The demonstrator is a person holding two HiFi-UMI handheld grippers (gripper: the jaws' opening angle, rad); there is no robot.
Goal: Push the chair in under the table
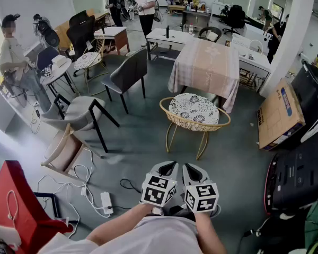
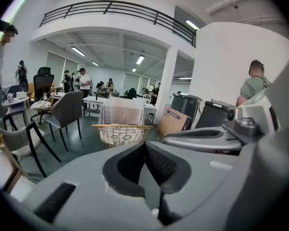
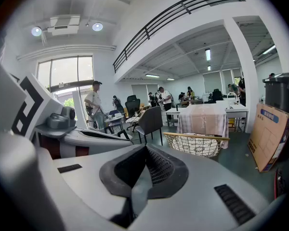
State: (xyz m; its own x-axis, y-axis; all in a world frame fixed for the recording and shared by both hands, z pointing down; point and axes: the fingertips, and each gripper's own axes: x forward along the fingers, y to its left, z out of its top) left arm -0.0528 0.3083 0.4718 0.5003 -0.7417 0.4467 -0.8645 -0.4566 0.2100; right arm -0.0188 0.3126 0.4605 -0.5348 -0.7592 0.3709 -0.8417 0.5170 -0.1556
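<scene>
A gold wire chair [image 1: 195, 115] with a patterned cushion stands on the grey floor just in front of a table [image 1: 208, 62] draped in a pale checked cloth. The chair's seat is outside the table's edge. My left gripper [image 1: 168, 167] and right gripper [image 1: 188, 168] hang side by side near my body, well short of the chair, both shut and empty. In the left gripper view the chair [image 2: 121, 133] and table [image 2: 119, 110] lie straight beyond my shut left gripper [image 2: 145, 145]. In the right gripper view the chair [image 3: 196, 144] and table [image 3: 202, 119] sit right of my shut right gripper [image 3: 145, 148].
A grey chair [image 1: 128, 72] and a black-legged chair [image 1: 79, 112] stand to the left. A cardboard box [image 1: 278, 115] leans at the right beside dark bins [image 1: 299, 176]. A power strip with cables [image 1: 106, 201] and a red bag [image 1: 16, 208] lie near my feet. Several people stand farther back.
</scene>
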